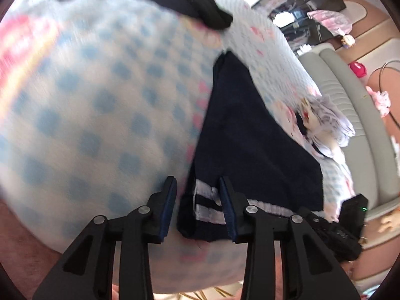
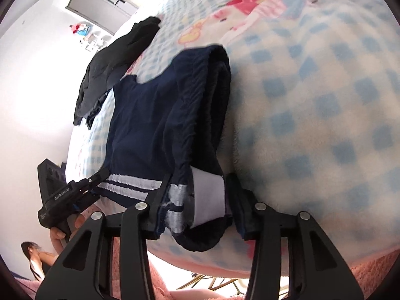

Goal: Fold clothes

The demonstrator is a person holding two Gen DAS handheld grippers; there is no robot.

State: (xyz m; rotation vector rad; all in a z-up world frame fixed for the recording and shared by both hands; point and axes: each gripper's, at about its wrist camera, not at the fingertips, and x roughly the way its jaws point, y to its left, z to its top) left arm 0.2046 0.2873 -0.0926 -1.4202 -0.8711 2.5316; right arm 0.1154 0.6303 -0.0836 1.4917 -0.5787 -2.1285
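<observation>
Looking down the right gripper [image 2: 196, 200], its two fingers stand on either side of the striped, white-lined waistband end of the navy shorts [image 2: 150, 115], and whether the pads actually press the cloth I cannot tell. Over on the left gripper [image 1: 198, 208], the jaws stand apart with the corner of the same waistband, its two white stripes showing, lying between them; the right pad sits at the cloth's edge, the left pad well clear of it. From the right wrist view the left gripper's tip [image 2: 100, 177] reaches the waistband from the side, a hand [image 2: 58, 235] wrapped on its grip below. The shorts lie partly folded, one side doubled over itself in a thick roll, on a fleecy blanket [image 2: 312, 115] checked in pale blue and white, with pink cartoon prints further back. Beneath the near edge a pink fluffy surface [image 2: 370, 275] shows. Further along the blanket a dark garment [image 2: 112, 62] lies crumpled near its edge, and a pale lilac bundle of clothes [image 1: 327, 120] sits at the other side. Beyond that, a light grey padded headboard or sofa edge [image 1: 350, 105], a white wall [image 2: 37, 87] and a grey cabinet [image 2: 100, 5] with small toys beside it. Another person [image 2: 37, 255] sits low in the corner.
</observation>
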